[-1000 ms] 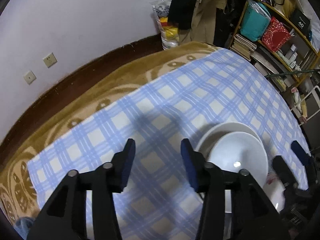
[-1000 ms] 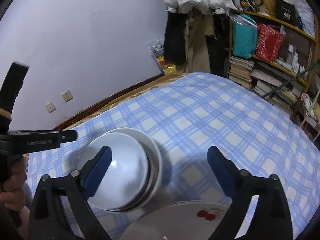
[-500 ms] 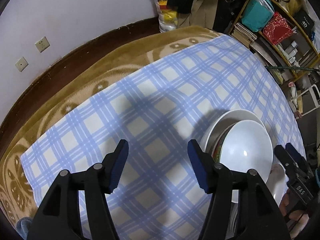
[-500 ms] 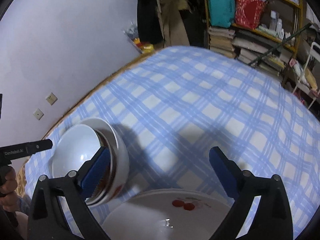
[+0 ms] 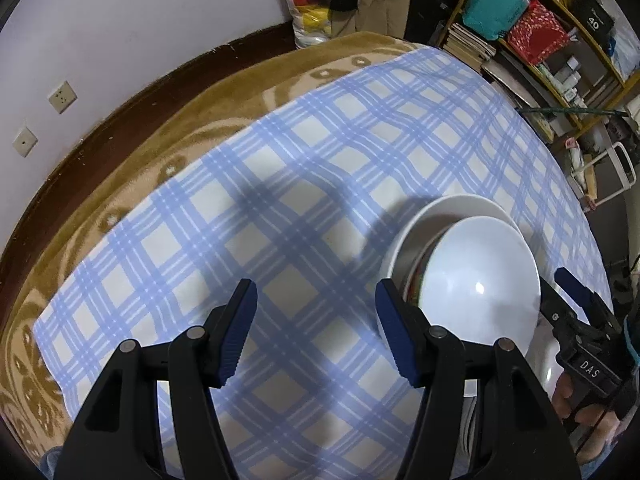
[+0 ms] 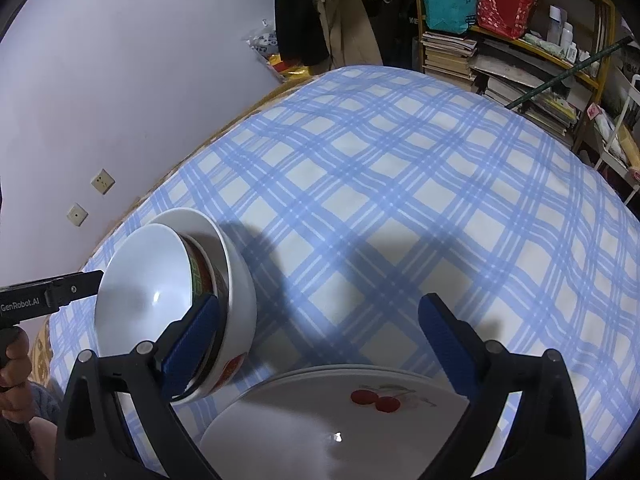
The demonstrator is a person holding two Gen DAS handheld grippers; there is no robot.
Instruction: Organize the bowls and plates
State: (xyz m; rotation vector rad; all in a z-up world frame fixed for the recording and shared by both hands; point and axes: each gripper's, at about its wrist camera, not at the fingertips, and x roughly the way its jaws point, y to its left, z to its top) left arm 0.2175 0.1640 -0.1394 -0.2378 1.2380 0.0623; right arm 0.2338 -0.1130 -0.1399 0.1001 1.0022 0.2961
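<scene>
Three bowls sit nested in one stack [image 6: 176,304] on the blue-and-white plaid cloth [image 5: 304,208]: a glossy white top bowl [image 5: 480,288], a middle one showing only a red-and-green patterned band [image 6: 198,276], and a larger white outer bowl [image 6: 240,304] with a red print low on its wall. All are smooth, round glazed ware. The stack leans, its open mouths tilted up and toward the left tongs, so its axis is well off upright. Just beside it, at the near edge of the right wrist view, lies a flat, round white plate [image 6: 320,432] with a pair of red cherries painted on it; a second rim shows right under it. The cloth covers a fuzzy tan blanket [image 5: 132,152] with pale round motifs; whether a bench or a bed lies beneath cannot be told.

The left tongs [image 5: 316,332] are spread wide and hold nothing, with the stack just off their right blue pad. The right tongs [image 6: 316,344] are also spread wide; their left blue pad overlaps the outer bowl's rim, though actual contact cannot be told, and their right pad hangs over the plate's far edge. Both tongs have black frames and ribbed blue pads.

A wooden shelf [image 6: 520,52] crowded with books and bags stands past the cloth.
</scene>
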